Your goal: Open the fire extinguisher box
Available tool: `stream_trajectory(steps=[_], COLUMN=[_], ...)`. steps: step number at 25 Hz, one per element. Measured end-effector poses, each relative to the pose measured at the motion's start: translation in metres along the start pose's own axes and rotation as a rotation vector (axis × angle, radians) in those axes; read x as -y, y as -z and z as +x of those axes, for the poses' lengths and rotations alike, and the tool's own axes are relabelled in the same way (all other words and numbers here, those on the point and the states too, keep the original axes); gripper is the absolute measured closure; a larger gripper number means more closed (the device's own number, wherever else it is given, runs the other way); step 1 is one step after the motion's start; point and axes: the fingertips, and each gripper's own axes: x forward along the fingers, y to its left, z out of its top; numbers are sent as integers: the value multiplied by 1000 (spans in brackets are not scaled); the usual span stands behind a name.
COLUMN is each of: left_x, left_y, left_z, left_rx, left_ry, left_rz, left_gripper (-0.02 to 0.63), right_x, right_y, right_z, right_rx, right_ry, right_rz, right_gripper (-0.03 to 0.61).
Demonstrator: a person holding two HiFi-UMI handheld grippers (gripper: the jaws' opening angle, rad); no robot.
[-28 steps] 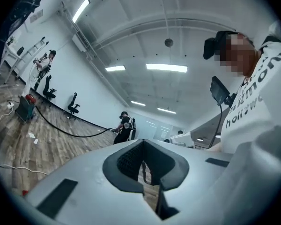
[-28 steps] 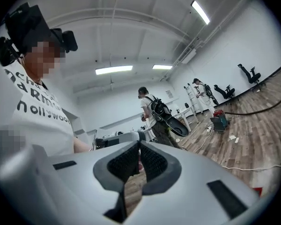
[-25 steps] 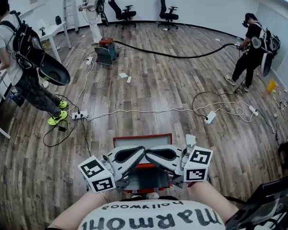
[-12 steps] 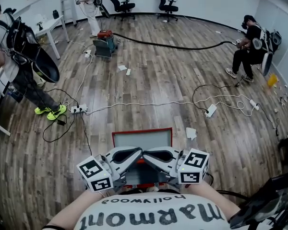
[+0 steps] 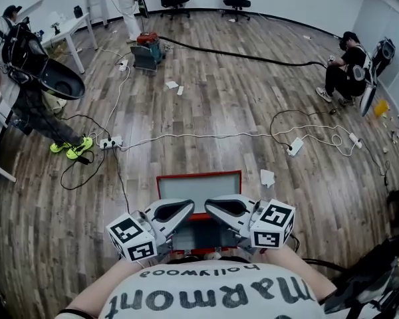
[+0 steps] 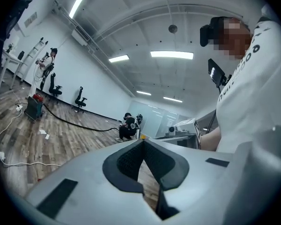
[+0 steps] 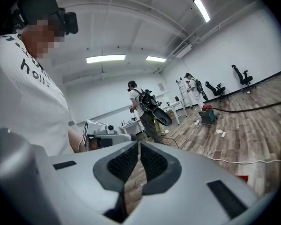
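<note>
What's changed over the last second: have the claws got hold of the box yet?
No. The left claw and right claw, whose tips met before, have drawn slightly apart above the fire extinguisher box. Nothing was grasped or released, and both stay shut and empty. The person at far right has crouched lower. The box lies on the floor as before.

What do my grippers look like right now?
The left gripper and right gripper are light grey, jaws lined with black textured pads. Each carries a white cube with black square markers. The shirt is white with dark lettering.
</note>
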Motion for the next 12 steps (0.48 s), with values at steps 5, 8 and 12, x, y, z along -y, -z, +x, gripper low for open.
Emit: stream_trajectory(steps=[5,8,12], left_x=[-5,-3,-6], left_y=[13,16,23], left_z=[3,1,-1], left_rx=[-43,-56,-58], left_ry=[-1,-2,-24], left_rz=[31,20,-4], left_gripper=[609,609,609], right_x=[18,19,21], right_y=[8,14,21], right_z=[-7,-10,-15], right_rx=[-13,-32,-51], right_ry=[50,54,49], right_rz=[17,29,19], right_gripper=[555,561,568])
